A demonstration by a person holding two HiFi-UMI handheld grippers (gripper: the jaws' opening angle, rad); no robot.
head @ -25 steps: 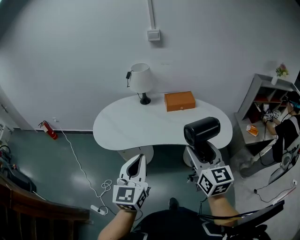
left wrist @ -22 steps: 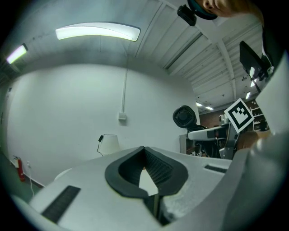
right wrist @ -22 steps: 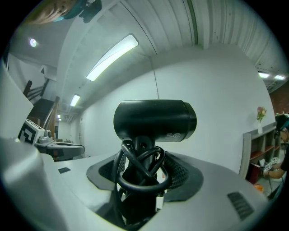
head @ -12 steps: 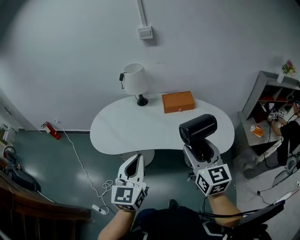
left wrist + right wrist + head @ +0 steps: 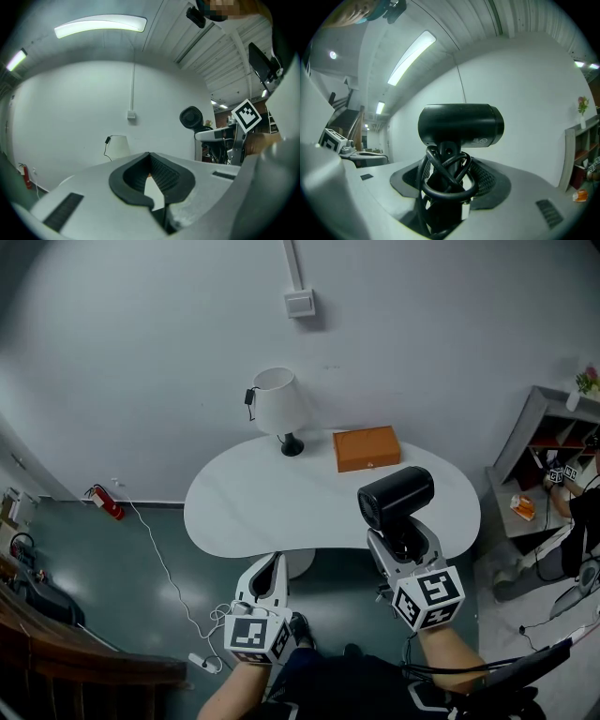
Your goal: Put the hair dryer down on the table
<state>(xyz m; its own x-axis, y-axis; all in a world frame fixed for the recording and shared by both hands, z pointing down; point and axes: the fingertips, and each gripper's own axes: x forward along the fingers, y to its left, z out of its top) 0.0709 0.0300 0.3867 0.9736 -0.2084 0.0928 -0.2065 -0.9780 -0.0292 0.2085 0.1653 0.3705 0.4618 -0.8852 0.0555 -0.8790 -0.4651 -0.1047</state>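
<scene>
A black hair dryer stands upright in my right gripper, whose jaws are shut on its handle. Its black cord is coiled round the handle between the jaws. The dryer hangs in the air above the near right edge of the white rounded table. My left gripper is shut with nothing in it, held below the table's near edge, over the floor. From the left gripper view the dryer shows at the right.
On the table's far side stand a white lamp and an orange box. A grey shelf unit and a person are at the right. A white cable and a red extinguisher lie on the floor at the left.
The view has shifted a little; the table sits slightly nearer and more to the right. Both grippers hold the same pose, the dryer still gripped in the right one.
</scene>
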